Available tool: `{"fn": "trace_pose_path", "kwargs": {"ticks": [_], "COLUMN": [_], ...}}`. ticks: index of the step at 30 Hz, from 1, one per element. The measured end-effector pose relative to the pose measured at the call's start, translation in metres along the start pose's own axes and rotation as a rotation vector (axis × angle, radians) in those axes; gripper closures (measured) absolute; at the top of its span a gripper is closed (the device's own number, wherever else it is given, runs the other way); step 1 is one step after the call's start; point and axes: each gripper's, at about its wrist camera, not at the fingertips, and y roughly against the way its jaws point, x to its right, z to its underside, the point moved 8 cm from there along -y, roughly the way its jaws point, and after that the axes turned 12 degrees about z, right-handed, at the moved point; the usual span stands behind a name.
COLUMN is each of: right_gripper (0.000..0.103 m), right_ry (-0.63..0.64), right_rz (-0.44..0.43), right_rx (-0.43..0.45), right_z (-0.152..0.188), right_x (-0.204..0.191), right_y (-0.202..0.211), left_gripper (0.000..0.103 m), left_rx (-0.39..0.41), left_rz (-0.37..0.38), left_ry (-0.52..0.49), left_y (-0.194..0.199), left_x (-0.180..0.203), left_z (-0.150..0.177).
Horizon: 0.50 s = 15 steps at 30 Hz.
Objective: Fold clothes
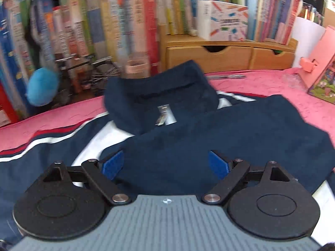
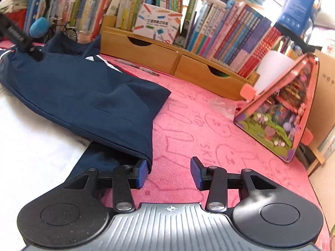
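A navy jacket (image 1: 230, 129) with white and red stripes lies on a pink cover (image 1: 272, 83), collar at the far side, a zip pull (image 1: 162, 115) below it. A navy sleeve is folded across its front. My left gripper (image 1: 165, 156) hovers over that folded part, open wide, blue pads apart, nothing pressed between them. In the right wrist view the jacket (image 2: 83, 96) lies to the left, its sleeve end reaching the left finger (image 2: 142, 169). My right gripper (image 2: 168, 167) is open, with only the pink cover (image 2: 199, 125) between its pads.
Rows of books (image 1: 125, 21) and a wooden drawer unit (image 2: 167, 56) stand at the back. A pink picture case (image 2: 282, 113) leans at the right, with a clear wrapper (image 2: 222, 104) beside it. A pen (image 2: 142, 68) lies by the drawers. A blue plush (image 1: 41, 85) hangs at the left.
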Motion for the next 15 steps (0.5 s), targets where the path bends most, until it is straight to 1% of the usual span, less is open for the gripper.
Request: {"fn": "trace_pose_path", "kwargs": {"ticks": [1, 2, 4, 6, 8, 10, 11, 12, 13, 14, 15], "right_gripper": [0.05, 0.046, 0.045, 0.043, 0.043, 0.043, 0.044, 0.046, 0.048, 0.055, 0.066], "right_ry": [-0.02, -0.031, -0.017, -0.009, -0.022, -0.028, -0.028, -0.025, -0.026, -0.027, -0.029], "right_rz": [-0.007, 0.0, 0.018, 0.009, -0.048, -0.136, -0.183, -0.229, -0.27, -0.286, -0.301], "right_rx": [-0.013, -0.013, 0.011, 0.063, 0.123, 0.167, 0.184, 0.181, 0.161, 0.124, 0.086], "right_z": [0.002, 0.003, -0.001, -0.013, -0.032, -0.053, -0.063, -0.072, -0.08, -0.084, -0.088], "right_x": [0.005, 0.006, 0.005, -0.002, -0.016, -0.039, -0.052, -0.063, -0.075, -0.084, -0.093], "right_y": [0.003, 0.008, 0.019, 0.033, 0.045, 0.053, 0.055, 0.052, 0.044, 0.033, 0.021], "left_gripper": [0.017, 0.016, 0.014, 0.011, 0.008, 0.004, 0.003, 0.003, 0.003, 0.003, 0.004], "left_rx": [0.009, 0.018, 0.035, 0.053, 0.073, 0.093, 0.097, 0.097, 0.081, 0.064, 0.052], "left_rz": [0.015, 0.008, -0.023, -0.028, -0.01, 0.009, 0.018, 0.027, 0.029, 0.022, 0.009], "left_ry": [0.011, 0.023, 0.004, -0.021, -0.033, -0.044, -0.044, -0.042, -0.035, -0.026, -0.019], "left_y": [0.008, 0.014, 0.026, 0.031, 0.032, 0.032, 0.028, 0.024, 0.016, 0.008, 0.003], "left_x": [-0.013, -0.022, -0.03, -0.028, -0.024, -0.02, -0.018, -0.017, -0.015, -0.015, -0.016], "left_z": [0.009, 0.016, 0.027, 0.033, 0.032, 0.031, 0.03, 0.029, 0.027, 0.025, 0.024]}}
